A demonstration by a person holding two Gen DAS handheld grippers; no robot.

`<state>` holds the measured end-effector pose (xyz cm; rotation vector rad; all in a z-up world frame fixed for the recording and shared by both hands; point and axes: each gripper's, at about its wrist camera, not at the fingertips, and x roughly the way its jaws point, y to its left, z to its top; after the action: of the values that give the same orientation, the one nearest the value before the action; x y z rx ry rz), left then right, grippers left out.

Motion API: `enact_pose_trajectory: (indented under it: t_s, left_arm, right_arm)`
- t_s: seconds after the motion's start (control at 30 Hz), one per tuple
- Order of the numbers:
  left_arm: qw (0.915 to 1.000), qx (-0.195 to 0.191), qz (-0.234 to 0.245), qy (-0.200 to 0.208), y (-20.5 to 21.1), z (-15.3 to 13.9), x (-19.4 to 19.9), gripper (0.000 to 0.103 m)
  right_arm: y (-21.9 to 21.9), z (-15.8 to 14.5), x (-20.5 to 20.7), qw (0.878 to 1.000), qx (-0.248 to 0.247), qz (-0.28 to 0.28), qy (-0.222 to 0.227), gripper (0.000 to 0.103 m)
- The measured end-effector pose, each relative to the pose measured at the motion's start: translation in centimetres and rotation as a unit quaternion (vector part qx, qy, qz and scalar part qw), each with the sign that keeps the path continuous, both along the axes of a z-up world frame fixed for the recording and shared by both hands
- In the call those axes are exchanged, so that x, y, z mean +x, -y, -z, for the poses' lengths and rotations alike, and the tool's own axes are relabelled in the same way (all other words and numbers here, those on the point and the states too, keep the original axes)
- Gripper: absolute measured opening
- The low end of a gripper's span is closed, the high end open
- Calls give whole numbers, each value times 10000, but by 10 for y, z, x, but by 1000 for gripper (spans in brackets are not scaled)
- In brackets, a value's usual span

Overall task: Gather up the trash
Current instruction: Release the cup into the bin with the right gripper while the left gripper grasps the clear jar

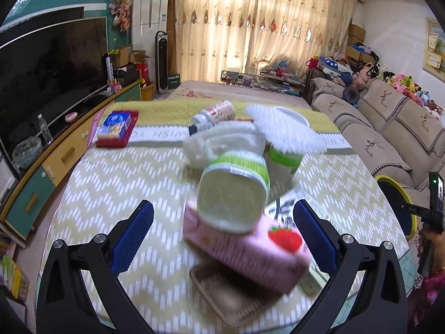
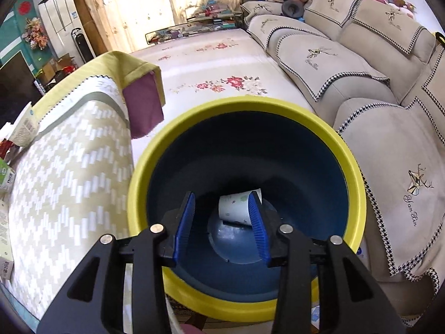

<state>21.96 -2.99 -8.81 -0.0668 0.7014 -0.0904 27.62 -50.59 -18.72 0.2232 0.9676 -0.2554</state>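
Right fingers (image 2: 254, 217) parted, paper cup (image 2: 235, 207) below, inside bin (image 2: 244, 105)

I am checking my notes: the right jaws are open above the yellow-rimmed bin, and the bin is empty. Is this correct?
Not quite. The right wrist view shows the bin is not empty: a paper cup lies at its bottom. The right gripper does hang open above it.
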Motion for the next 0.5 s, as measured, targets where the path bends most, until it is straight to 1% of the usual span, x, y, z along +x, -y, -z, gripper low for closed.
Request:
enact_pose_trajectory:
  t_s: [0.1,0.17,0.23,0.4,0.47,0.5]
  left_arm:
    - [9999,-126,118,2,0,1,13,98]
    - [9999,-117,115,-43,-1,4,19,96]
    - [9998,-64,138,-120,1,8,24,89]
    - [9996,17,200,-181,3,12,31,81]
    - [9996,8,220,-196,2,13,32,75]
    - [9994,0,261,-221,3,15,33,69]
  right_arm:
    - [-1,-5,0,10000,7,-26,44,39]
    - [-4,-7,0,10000,26,-47,66,39]
    - [-4,-7,0,9999,30,-65,74,39]
    - [-8,-4,3,9999,62,-113,44,39]
    - [-10,-2,5,9999,80,-131,15,39]
    - [-10,0,5,9998,97,-145,6,39]
